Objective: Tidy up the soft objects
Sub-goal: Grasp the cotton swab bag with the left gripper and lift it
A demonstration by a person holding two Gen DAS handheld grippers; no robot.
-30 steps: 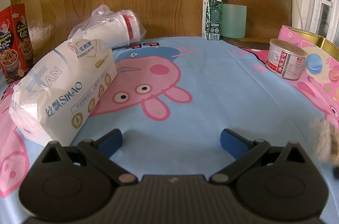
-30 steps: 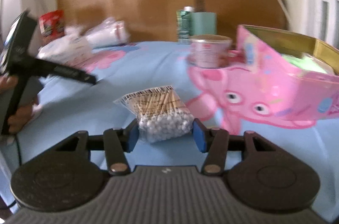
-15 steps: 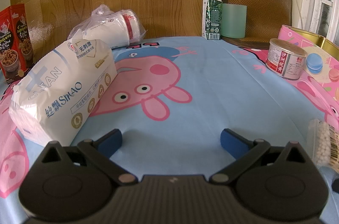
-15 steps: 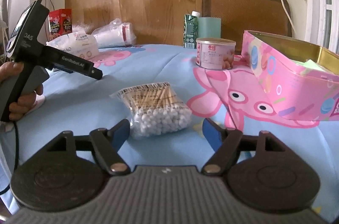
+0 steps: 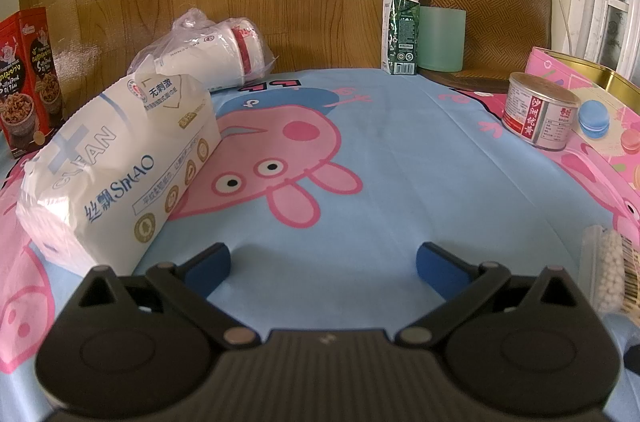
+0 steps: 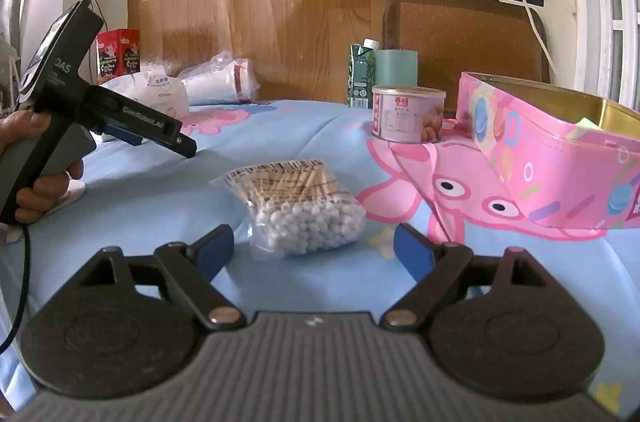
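One swab bag (image 6: 298, 206), one tissue pack (image 5: 116, 166)

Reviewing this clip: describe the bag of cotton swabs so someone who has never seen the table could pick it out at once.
On the blue cartoon-pig tablecloth, look left of the pink tin box and nearer the camera than the small food can. The bag of cotton swabs lies flat just ahead of the open right gripper. It alone is clear plastic showing wooden sticks and white tips.

i read "clean" and "sinao" on the white tissue pack (image 5: 116, 174) at left, and "genrobot.ai" on the left claw (image 6: 148, 128).
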